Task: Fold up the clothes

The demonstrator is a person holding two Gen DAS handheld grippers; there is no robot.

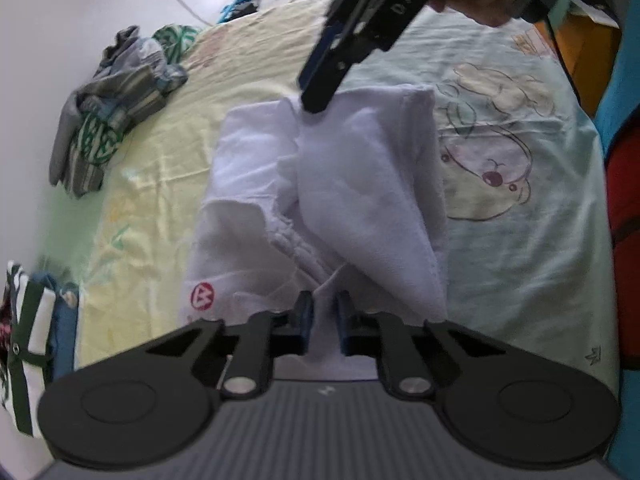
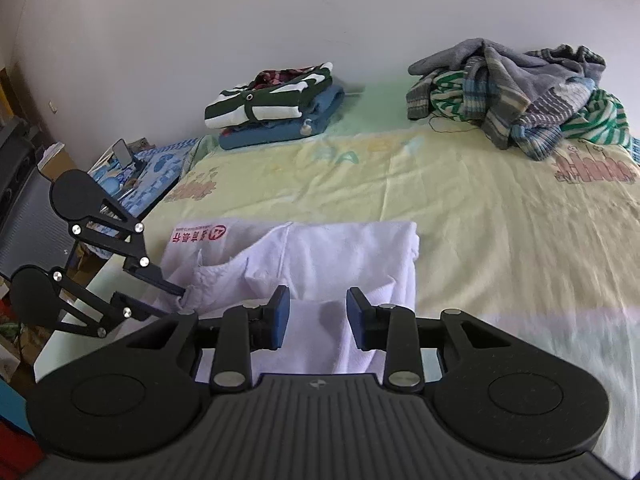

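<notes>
White cotton shirt lies half folded on the bed, soft, light and limp. Left tongs pinch its edge; right tongs stand released above it. Corners and hems give the best hold.

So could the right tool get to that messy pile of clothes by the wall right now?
Probably yes: the right tool is open and holds nothing, and only bare bedsheet lies between it and the pile.
</notes>
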